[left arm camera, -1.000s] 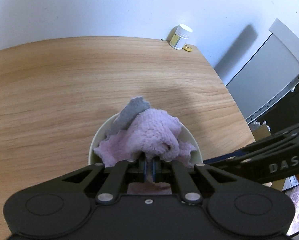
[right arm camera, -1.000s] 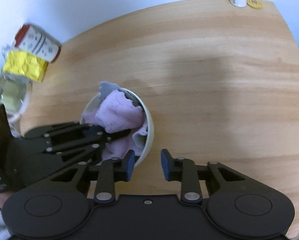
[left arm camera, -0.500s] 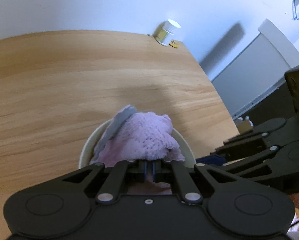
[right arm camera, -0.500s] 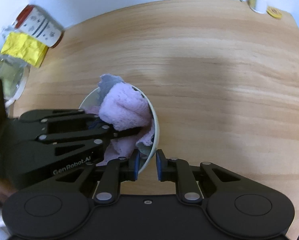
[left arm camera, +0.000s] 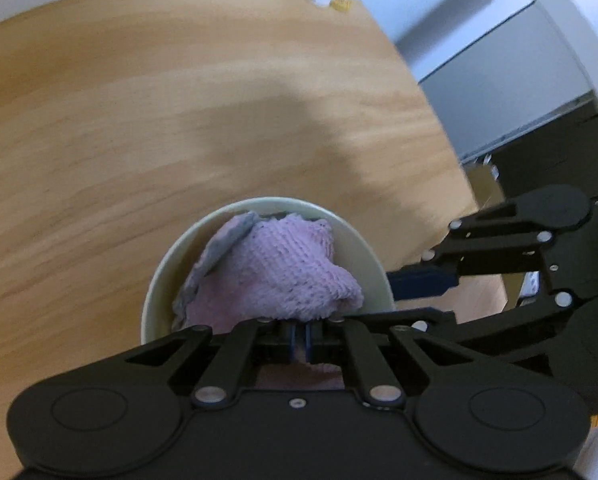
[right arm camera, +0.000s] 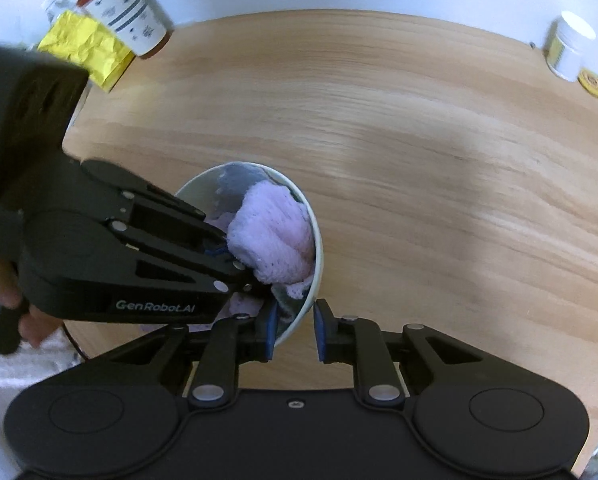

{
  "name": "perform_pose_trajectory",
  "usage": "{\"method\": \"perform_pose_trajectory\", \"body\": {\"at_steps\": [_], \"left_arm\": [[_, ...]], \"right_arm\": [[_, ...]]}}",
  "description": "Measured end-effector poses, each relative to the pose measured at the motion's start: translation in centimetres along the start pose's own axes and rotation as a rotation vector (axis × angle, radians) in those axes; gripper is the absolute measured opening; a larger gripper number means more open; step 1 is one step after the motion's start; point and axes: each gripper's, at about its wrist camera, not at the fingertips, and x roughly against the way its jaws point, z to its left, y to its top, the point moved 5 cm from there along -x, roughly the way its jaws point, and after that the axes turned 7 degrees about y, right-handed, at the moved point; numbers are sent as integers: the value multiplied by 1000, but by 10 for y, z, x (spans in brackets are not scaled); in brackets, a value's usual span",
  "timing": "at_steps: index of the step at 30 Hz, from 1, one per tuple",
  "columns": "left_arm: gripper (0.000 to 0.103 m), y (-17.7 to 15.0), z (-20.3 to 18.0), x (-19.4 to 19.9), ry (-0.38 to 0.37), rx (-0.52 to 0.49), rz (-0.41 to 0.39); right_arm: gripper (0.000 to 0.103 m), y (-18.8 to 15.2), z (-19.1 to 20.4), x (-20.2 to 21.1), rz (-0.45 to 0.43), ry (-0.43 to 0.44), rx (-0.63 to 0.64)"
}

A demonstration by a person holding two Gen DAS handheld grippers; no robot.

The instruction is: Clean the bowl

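The right hand-held gripper (right arm camera: 293, 334) is straddling the near rim of the bowl (right arm camera: 315, 240), one pad inside the wall and one outside. Its jaws are opening a little at this moment, and the outer pad looks to be standing clear of the rim, so I judge it is bracketing the bowl rather than clamping it. The bowl is looking like a small, pale, thin-walled thing, light and stiff, probably smooth and slippery on the wood. It is likely to skate or tip if pushed sideways, so the rim is the sensible place to hold it, and gently in case it chips.

Just beyond, the left hand-held gripper (left arm camera: 299, 340) is pressed together on a pinch of the pink cloth (left arm camera: 279, 276). The cloth is soft, knitted and fluffy, with a grey patch on one side. It is bunching up inside the bowl and filling most of it, touching the inner wall. It is going to give under pressure, so a firm bite on a fold suits it. A hand (right arm camera: 3, 280) is gripping that tool at the left.

The bowl is sitting near the front edge of the wooden surface (right arm camera: 439, 160). Farther off, a crumpled yellow wrapper (right arm camera: 87, 50) and a patterned cup (right arm camera: 127, 12) are lying at the far left edge. A white-capped jar (right arm camera: 569, 52) is standing at the far right corner, well apart.
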Motion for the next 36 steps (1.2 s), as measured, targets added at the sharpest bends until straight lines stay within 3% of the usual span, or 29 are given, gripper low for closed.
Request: {"method": "perform_pose_trajectory", "body": {"at_steps": [3,6,10,14,21,26,30,36], "left_arm": [[5,4,0,-4,8,15,36],[5,6,0,-4,24,22,4],[5,3,-5,-2,54,10,-113],[5,-4,-7,3,70,31,-234],[5,-3,-7,21,122,49,-368],[5,-5,-5,29,192,22,-348],[5,-13,0,41,230,-39,-323],[5,-21,-5,37,305,-203,-233]], "right_arm": [[23,0,1,0,8,0,14],[23,0,1,-1,12,-4,25],[24,0,3,-2,6,-31,37],[31,-1,7,-4,8,-56,81],[32,-2,-4,-2,-2,-18,47],[31,0,-12,-2,-14,1,-3],[31,3,-15,-3,-13,-33,-15],[31,12,-16,-5,-11,-60,-17]]}}
